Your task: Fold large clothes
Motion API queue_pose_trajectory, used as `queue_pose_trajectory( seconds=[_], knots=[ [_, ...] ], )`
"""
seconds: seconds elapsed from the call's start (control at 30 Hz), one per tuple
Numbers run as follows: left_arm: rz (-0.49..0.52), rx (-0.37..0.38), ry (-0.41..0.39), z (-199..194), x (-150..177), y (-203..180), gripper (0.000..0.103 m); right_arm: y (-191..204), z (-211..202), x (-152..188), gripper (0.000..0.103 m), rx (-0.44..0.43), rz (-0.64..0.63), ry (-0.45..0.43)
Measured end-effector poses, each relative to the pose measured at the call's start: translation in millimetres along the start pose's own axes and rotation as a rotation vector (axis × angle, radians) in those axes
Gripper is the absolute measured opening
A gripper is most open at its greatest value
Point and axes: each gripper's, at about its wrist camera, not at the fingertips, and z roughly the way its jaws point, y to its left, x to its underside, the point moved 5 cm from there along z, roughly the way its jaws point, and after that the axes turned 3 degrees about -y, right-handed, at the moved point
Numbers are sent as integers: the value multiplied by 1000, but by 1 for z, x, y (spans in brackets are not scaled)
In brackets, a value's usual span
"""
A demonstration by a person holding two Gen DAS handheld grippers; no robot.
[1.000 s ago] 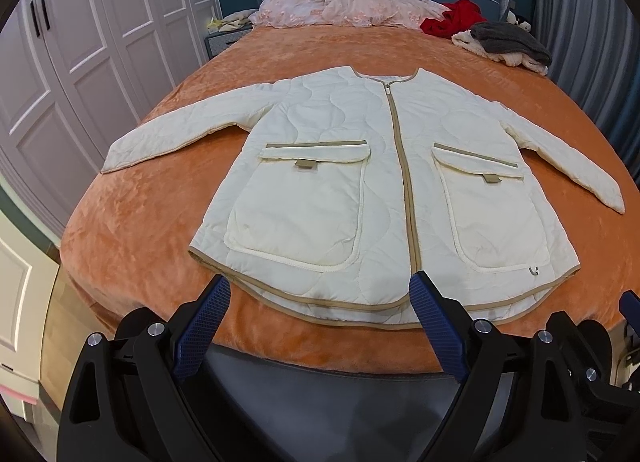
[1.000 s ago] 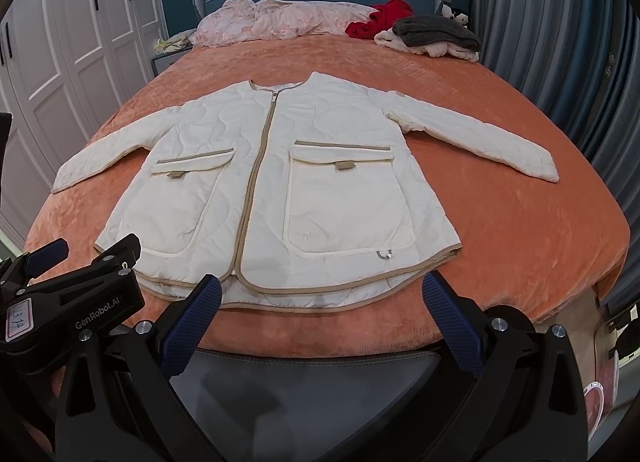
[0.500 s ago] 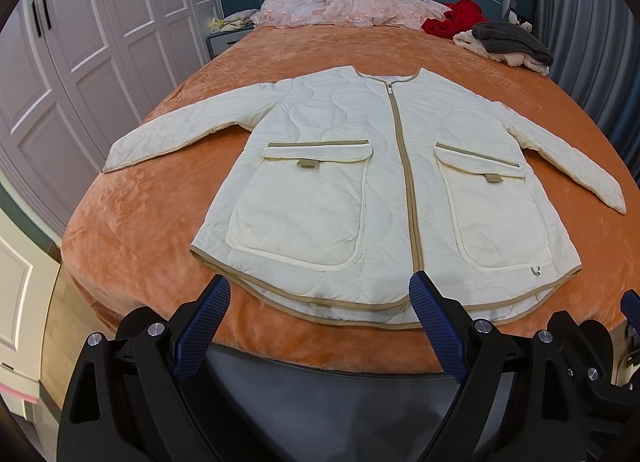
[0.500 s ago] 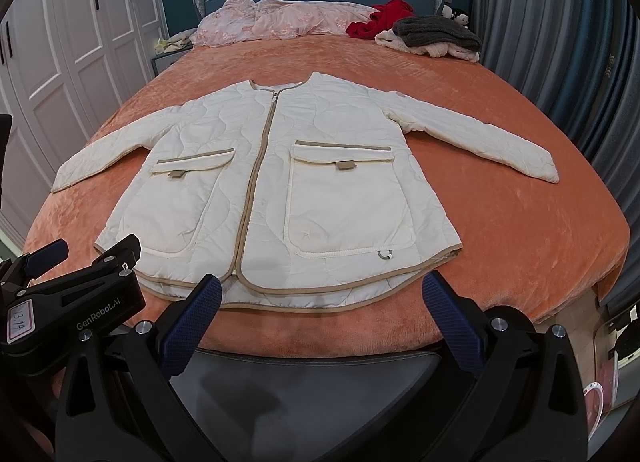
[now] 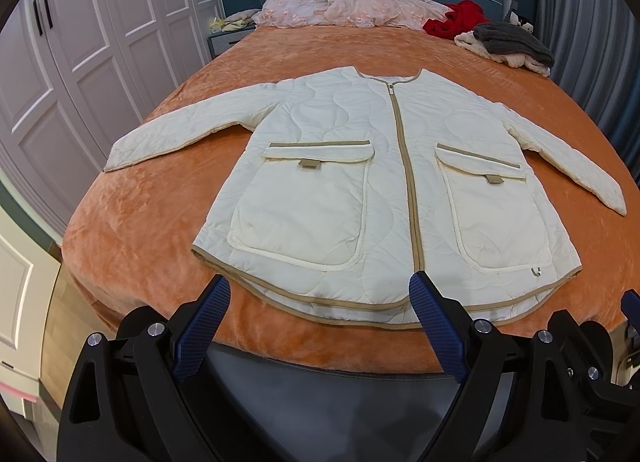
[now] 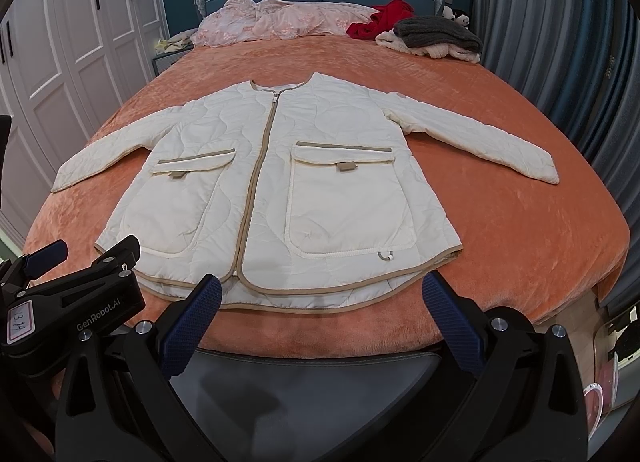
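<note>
A cream quilted jacket point(image 5: 384, 182) with tan trim, a zipped front and two patch pockets lies flat, front up, on the orange bedspread point(image 5: 140, 230), sleeves spread out to both sides. It also shows in the right wrist view point(image 6: 280, 190). My left gripper point(image 5: 320, 294) is open and empty, held just short of the jacket's hem. My right gripper point(image 6: 320, 294) is open and empty, also at the hem. The left gripper's body shows at the lower left of the right wrist view point(image 6: 76, 302).
Pink bedding point(image 5: 344, 6), a red garment point(image 5: 456, 22) and a grey and cream pile point(image 5: 512, 46) lie at the head of the bed. White wardrobes point(image 5: 80, 42) stand on the left, grey curtains point(image 6: 560, 42) on the right. A dark bench edge point(image 6: 312, 378) lies below the grippers.
Both views have shifted very slightly; the jacket sits a touch lower and closer in the frames. Nothing was taken hold of.
</note>
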Motion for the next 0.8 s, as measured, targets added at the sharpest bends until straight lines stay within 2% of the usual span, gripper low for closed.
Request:
queue_pose_trajectory(
  seconds=[0.8],
  knots=[
    [-2, 0, 0, 0, 3, 2, 88, 0, 0, -1, 98, 0, 0, 1]
  ],
)
